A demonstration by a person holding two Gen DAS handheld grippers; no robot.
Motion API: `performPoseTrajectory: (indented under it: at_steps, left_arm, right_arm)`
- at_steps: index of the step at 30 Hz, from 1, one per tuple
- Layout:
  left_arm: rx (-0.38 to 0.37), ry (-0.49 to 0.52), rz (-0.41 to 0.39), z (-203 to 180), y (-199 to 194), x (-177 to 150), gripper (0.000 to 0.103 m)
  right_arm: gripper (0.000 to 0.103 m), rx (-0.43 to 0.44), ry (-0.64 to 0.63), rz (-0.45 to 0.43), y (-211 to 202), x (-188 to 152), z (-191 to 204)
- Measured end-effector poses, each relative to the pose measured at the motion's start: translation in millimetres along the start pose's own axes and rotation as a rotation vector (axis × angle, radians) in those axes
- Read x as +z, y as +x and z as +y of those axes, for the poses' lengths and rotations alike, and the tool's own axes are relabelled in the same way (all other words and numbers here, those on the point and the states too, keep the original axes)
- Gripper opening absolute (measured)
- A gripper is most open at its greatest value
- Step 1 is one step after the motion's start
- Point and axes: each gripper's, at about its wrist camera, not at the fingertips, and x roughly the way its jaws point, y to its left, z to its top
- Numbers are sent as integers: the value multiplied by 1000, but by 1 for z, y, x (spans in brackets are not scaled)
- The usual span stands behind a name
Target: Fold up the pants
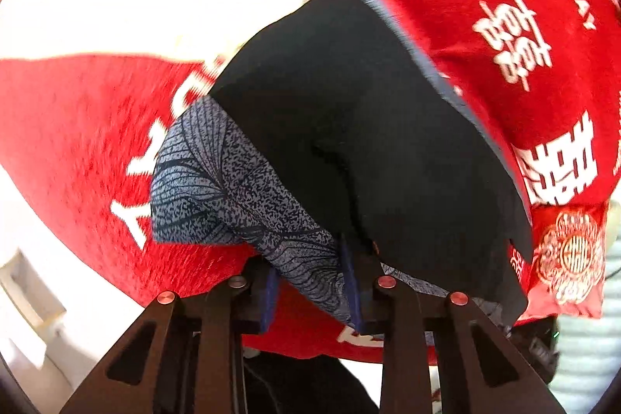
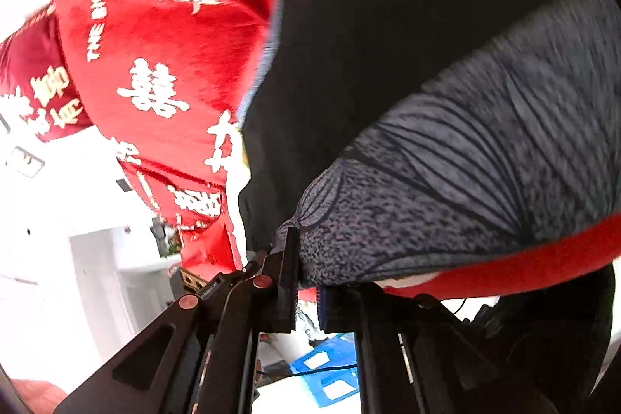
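Draping dark pants (image 1: pixel 349 111), patterned grey lining

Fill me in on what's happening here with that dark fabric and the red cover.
A person is folding a pair of pants using two handheld claws. The left claw is pinching a patterned grey-blue part of the pants, and the right claw grips another patterned edge. The garment, black with a grey-blue print, hangs over a red blanket printed with white characters. Both views are motion-blurred, so the fold looks mid-way rather than finished.
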Motion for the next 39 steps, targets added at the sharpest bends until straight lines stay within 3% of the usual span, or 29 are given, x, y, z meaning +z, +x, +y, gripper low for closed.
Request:
performPoseTrajectory:
  at_steps: [6, 11, 16, 19, 22, 23, 25, 26, 27, 29, 31, 34, 36, 39]
  left_arm:
    - [-15, 60, -75, -56, -25, 40, 30]
    - [10, 135, -164, -104, -21, 99, 30]
    - [85, 188, -213, -140, 31, 170, 30]
    - [175, 216, -215, -149, 71, 195, 31]
    - [242, 211, -200, -150, 104, 211, 31]
    - [268, 204, -192, -153, 113, 217, 34]
    - [298, 187, -199, -153, 112, 218, 49]
    - [315, 180, -213, -152, 105, 215, 62]
    - [323, 182, -235, -153, 95, 213, 65]
    - [344, 209, -250, -151, 75, 202, 65]
    - [363, 237, -235, -153, 67, 192, 65]
    - [379, 298, -159, -163, 83, 174, 65]
    - [398, 325, -111, -173, 114, 168, 65]
    - [440, 316, -109, -186, 157, 175, 65]
  right_arm:
    - [7, 4, -114, 37, -12, 47, 56]
    - [7, -19, -204, 94, 8, 126, 102]
    - [8, -84, -200, 157, 51, 211, 110]
    - [9, -152, -181, 199, 87, 256, 94]
    - [11, -223, -187, 230, 113, 277, 80]
    - [11, -241, -174, 241, 120, 283, 74]
    - [13, -250, -146, 255, 124, 288, 72]
    - [20, -248, -147, 263, 122, 286, 76]
    - [37, -250, -172, 261, 117, 284, 84]
    - [59, -279, -257, 238, 106, 276, 105]
    - [59, -302, -378, 211, 92, 262, 130]
    - [58, -329, -525, 254, 96, 241, 154]
    - [56, -404, -598, 316, 118, 230, 152]
    - [55, -584, -725, 313, 151, 233, 137]
